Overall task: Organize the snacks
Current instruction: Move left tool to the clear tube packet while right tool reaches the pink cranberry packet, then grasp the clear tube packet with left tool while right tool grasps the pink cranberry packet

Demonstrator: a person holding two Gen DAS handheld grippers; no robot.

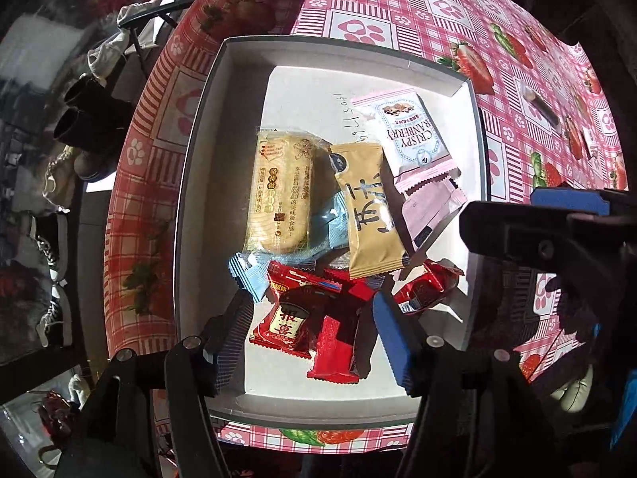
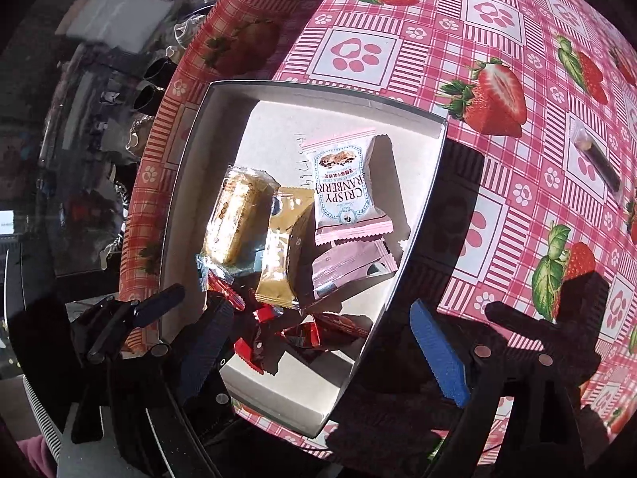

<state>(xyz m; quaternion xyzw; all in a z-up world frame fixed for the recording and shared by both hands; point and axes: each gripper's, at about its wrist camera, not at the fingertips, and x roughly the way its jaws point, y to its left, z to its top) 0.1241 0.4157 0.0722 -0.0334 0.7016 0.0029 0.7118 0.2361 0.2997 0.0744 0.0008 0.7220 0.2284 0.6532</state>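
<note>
A white box with a dark rim (image 1: 338,49) (image 2: 318,89) sits on the table and holds several snacks. Among them are a Crispy Cranberry packet (image 1: 414,135) (image 2: 346,187), a tan packet (image 1: 370,215) (image 2: 278,255), a yellow cracker pack (image 1: 278,191) (image 2: 235,215), a light blue packet (image 1: 251,279), pink packets (image 1: 430,211) (image 2: 350,271) and red packets (image 1: 290,318) (image 2: 302,332). My left gripper (image 1: 312,338) points down over the red packets, open, its pads clear of them. My right gripper (image 2: 320,352) hangs open over the box's near right corner, holding nothing.
A pink checked tablecloth with strawberries (image 1: 517,59) (image 2: 497,95) covers the table. A dark stick-shaped packet (image 1: 543,107) (image 2: 597,159) lies on it to the right of the box. The table's edge drops off on the left, with shoes (image 1: 55,183) on the floor below.
</note>
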